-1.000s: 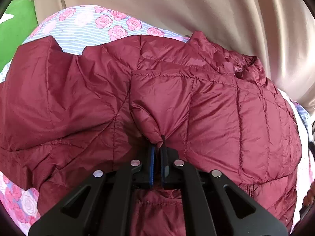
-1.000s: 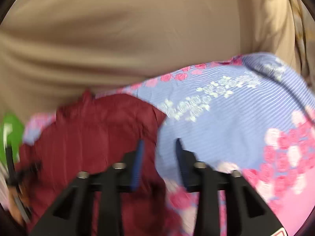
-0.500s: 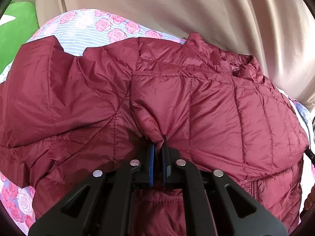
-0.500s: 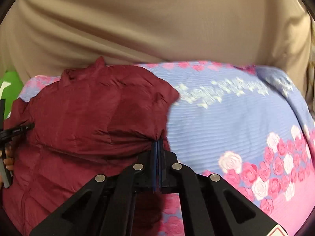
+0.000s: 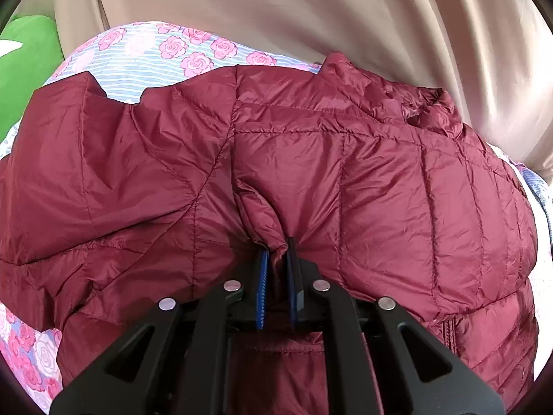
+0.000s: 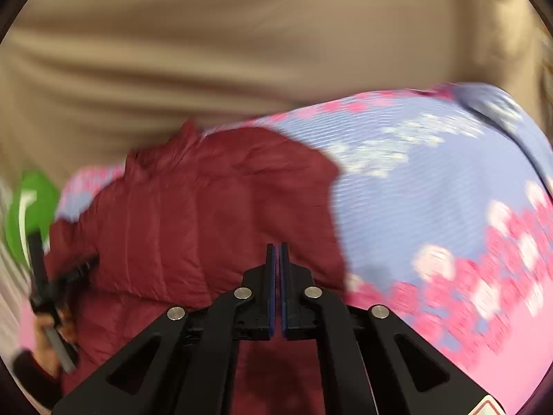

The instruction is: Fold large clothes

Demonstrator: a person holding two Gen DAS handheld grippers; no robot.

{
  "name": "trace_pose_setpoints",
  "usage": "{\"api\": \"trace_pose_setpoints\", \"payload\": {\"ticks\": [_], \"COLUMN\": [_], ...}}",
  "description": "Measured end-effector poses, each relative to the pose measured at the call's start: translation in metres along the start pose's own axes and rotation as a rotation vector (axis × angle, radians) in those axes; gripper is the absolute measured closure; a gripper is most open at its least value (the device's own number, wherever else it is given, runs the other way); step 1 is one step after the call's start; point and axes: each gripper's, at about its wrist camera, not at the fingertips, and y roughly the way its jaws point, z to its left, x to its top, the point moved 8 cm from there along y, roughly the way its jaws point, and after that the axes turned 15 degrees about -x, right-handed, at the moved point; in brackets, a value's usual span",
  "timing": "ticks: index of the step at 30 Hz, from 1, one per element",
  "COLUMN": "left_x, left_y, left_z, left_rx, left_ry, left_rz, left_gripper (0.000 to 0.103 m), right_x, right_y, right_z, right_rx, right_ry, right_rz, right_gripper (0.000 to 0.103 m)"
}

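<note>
Now, left gripper [image 5: 276,254] pinching maroon jacket [image 5: 380,186] (small fold), right gripper [image 6: 276,247] closed

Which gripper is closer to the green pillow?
Left. The left gripper pinches the red jacket on the side toward the green pillow; the right gripper is over the jacket's far side.

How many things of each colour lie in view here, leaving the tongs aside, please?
Maroon: 1, the jacket
Green: 1, the cushion
Beige: 1, the backrest
Pink and blue floral: 1, the sheet
Total: 4
</note>
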Motion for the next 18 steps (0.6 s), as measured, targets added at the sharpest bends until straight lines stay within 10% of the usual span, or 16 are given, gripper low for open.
{"api": "trace_pose_setpoints", "payload": {"ticks": [4, 18], "left_x": [-0.001, -0.009], "left_y": [-0.001, -0.074], "left_z": [0.001, 0.04], "left_rx": [-0.016, -0.15], "left_ry": [-0.015, -0.195], "left_rz": [-0.004, -0.109], "left_gripper": [0.092, 0.084], "right_x": [-0.023, -0.026], "right_y": [0.063, 0.019], "right_z": [0.005, 0.014], "right_rx": [-0.104, -0.095], "right_ry": [-0.045, -0.033], "right_rz": [0.12, 0.113], "right_gripper": [0.103, 0.098]}}
